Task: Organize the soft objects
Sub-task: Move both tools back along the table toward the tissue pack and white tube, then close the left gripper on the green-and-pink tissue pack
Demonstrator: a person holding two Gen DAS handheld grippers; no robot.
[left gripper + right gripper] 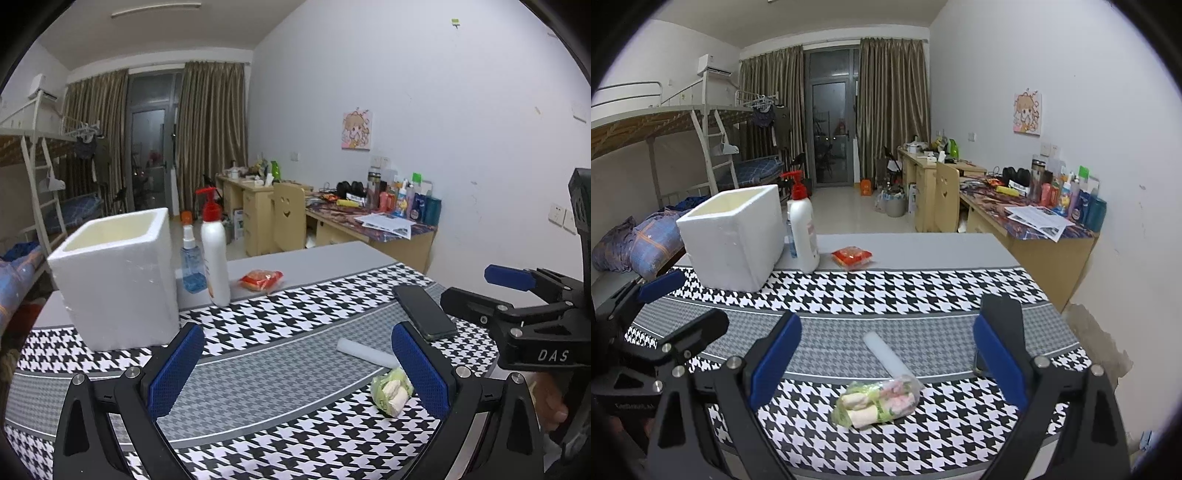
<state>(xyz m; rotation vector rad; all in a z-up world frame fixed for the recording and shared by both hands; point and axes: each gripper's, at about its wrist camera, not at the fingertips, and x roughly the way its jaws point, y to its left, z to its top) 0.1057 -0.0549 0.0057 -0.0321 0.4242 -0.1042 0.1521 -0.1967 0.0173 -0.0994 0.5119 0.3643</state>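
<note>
Both grippers' fingers spread, empty; bagged soft bundle [877, 402] between right gripper [886, 360] fingers, crinkly wrap might slip if pinched

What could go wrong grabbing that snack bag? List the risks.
The white foam tube touches the snack bag, so the open right gripper may catch both. The crinkly plastic could slip from the pads. The phone lies close by and might get knocked.
</note>
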